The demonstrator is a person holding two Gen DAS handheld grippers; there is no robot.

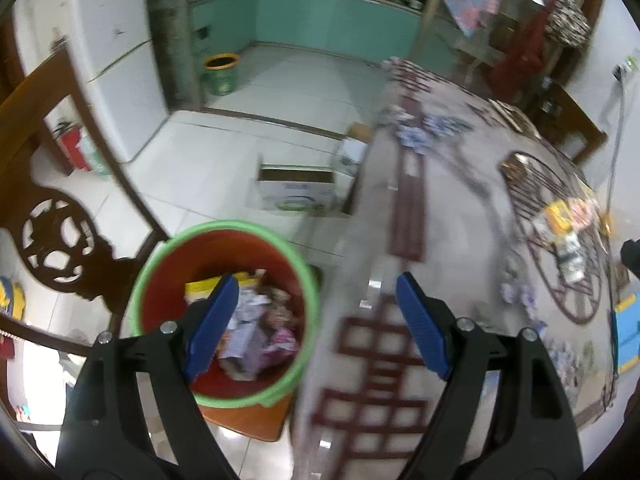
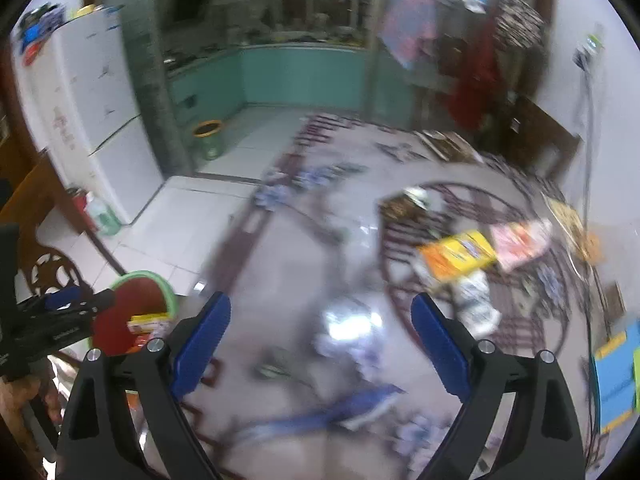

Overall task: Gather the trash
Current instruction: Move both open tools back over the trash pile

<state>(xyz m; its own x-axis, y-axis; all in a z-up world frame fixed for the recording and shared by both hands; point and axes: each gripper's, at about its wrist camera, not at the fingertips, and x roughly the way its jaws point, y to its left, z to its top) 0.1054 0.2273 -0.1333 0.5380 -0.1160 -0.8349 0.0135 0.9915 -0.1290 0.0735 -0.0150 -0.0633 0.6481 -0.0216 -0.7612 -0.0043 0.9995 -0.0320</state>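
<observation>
Kitchen table (image 2: pixel 304 264) with patterned cloth is carrying wrappers (image 2: pixel 460 256) far right. Left gripper (image 1: pixel 316 320) is hovering wide, empty, by the part-filled bin (image 1: pixel 224 400); right gripper (image 2: pixel 320 344) is likewise wide, empty. Probably between drops; next is reaching for wrappers. Only left view is showing the bin's contents.

A home's dining area opening onto a kitchen: white fridge (image 2: pixel 100 120) at upper left, teal-fronted counters (image 1: pixel 320 12) (cluttered on top) at top centre, carved wooden chair (image 1: pixel 52 216) at left.
</observation>
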